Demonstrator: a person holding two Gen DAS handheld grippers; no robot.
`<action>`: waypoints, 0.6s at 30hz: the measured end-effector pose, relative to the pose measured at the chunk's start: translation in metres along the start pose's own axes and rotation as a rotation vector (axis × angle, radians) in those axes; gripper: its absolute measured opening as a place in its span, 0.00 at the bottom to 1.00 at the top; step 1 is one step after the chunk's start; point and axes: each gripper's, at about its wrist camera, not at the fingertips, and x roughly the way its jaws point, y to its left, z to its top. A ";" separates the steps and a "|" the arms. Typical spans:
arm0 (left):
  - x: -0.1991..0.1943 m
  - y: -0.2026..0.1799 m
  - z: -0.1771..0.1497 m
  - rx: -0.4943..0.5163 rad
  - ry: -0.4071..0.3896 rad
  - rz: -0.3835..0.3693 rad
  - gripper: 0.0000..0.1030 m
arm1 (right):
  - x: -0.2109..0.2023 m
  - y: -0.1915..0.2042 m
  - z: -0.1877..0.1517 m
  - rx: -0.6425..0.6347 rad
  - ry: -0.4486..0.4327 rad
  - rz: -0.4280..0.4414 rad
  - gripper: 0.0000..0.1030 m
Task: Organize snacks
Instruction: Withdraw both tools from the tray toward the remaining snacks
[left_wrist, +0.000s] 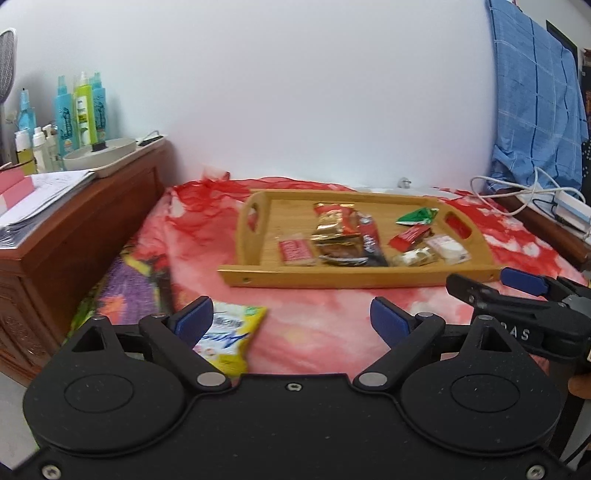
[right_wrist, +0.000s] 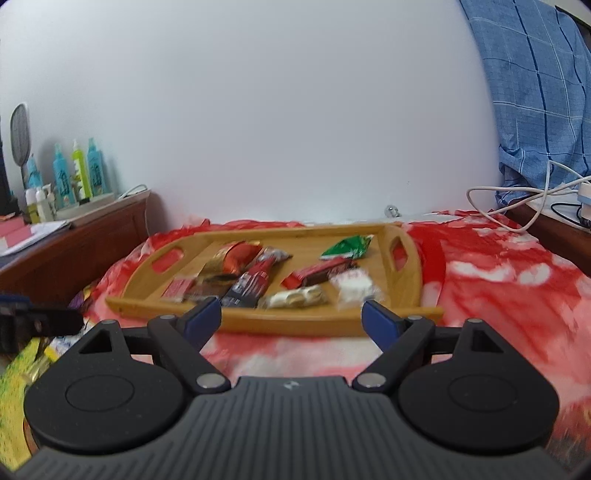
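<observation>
A wooden tray (left_wrist: 258, 277) lies on the red patterned bedspread (left_wrist: 325, 332) and holds several snack packets. Among them are a green packet (left_wrist: 417, 216), a dark red bar (left_wrist: 371, 240) and a white packet (left_wrist: 447, 249). A yellow snack packet (left_wrist: 232, 339) lies on the bed in front of the tray, just behind my left gripper's left finger. My left gripper (left_wrist: 291, 317) is open and empty, short of the tray. My right gripper (right_wrist: 291, 317) is open and empty too, facing the tray's front rim (right_wrist: 147, 306). It also shows at the right of the left wrist view (left_wrist: 484, 280).
A brown wooden cabinet (left_wrist: 74, 236) stands left of the bed with bottles (left_wrist: 79, 110), a pale dish and papers on top. Blue checked cloth (left_wrist: 535, 103) hangs at the right above white cables (left_wrist: 517, 192). A white wall runs behind the bed.
</observation>
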 end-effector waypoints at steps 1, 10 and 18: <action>-0.001 0.004 -0.002 0.005 0.000 0.001 0.84 | -0.001 0.005 -0.004 -0.016 0.000 -0.004 0.88; 0.015 0.041 -0.016 -0.015 0.017 0.059 0.65 | -0.001 0.036 -0.024 -0.091 0.017 -0.003 0.67; 0.055 0.055 -0.017 -0.021 0.039 0.065 0.77 | 0.009 0.051 -0.035 -0.154 0.043 0.002 0.66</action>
